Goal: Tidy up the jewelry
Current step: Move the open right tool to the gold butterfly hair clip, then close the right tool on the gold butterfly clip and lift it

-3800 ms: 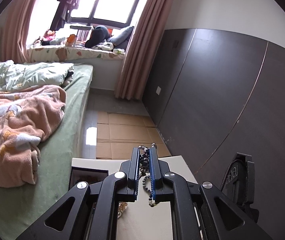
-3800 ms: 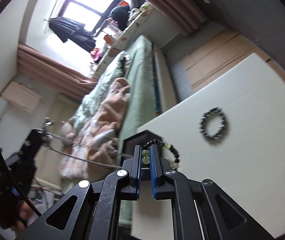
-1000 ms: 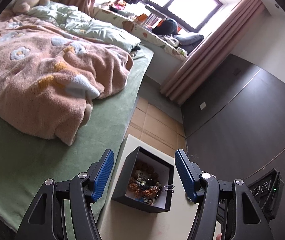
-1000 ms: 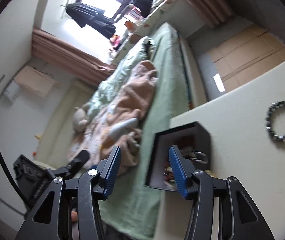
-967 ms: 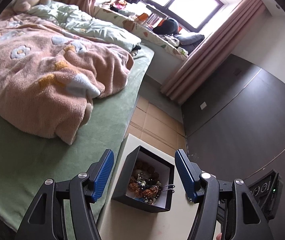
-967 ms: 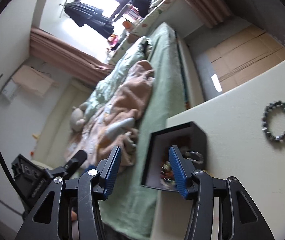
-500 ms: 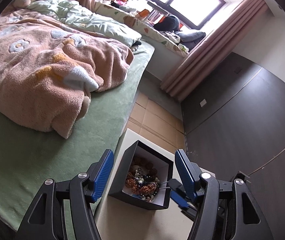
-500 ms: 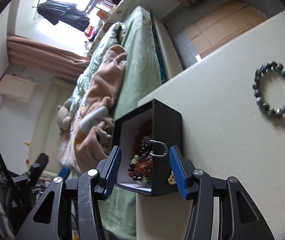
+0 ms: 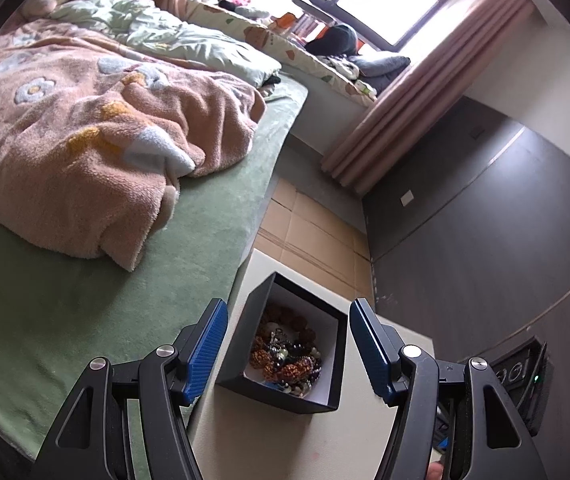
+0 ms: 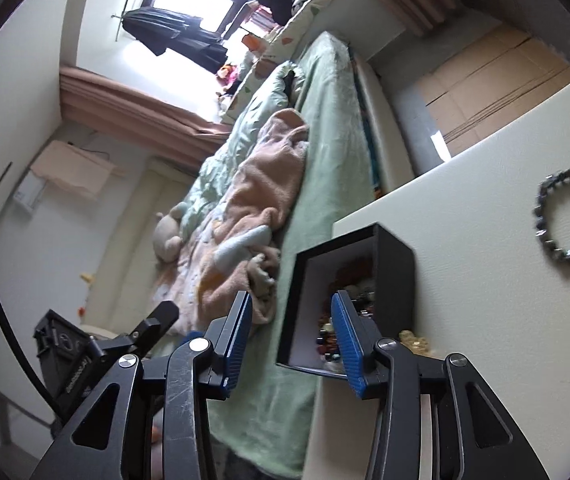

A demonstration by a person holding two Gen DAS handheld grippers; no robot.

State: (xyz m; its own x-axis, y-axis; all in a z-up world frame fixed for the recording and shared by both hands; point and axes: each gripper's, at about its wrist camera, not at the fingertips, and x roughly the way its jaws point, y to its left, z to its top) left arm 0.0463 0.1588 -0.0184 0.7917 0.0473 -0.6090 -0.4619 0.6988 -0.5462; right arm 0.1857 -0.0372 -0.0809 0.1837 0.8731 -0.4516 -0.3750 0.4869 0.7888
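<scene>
A black box with a white lining stands near the table's bed-side edge, with several bead bracelets piled inside. My left gripper hovers over it, open, its blue pads level with the box's two sides and touching nothing. In the right wrist view the same box lies just beyond my right gripper. Its jaws are closing and nothing is pressed between the pads. A dark bead bracelet lies alone on the pale table. A small yellow piece sits by the box's outer wall.
A bed with a green sheet and a pink blanket runs along the table's left side. A dark wall panel stands to the right, and cardboard covers the floor beyond. The other gripper's body shows at the lower left.
The right gripper's blue fingertip, at the box's rim half a second ago, has drawn away from the box, and its jaws have narrowed. The left gripper has stayed put and open.
</scene>
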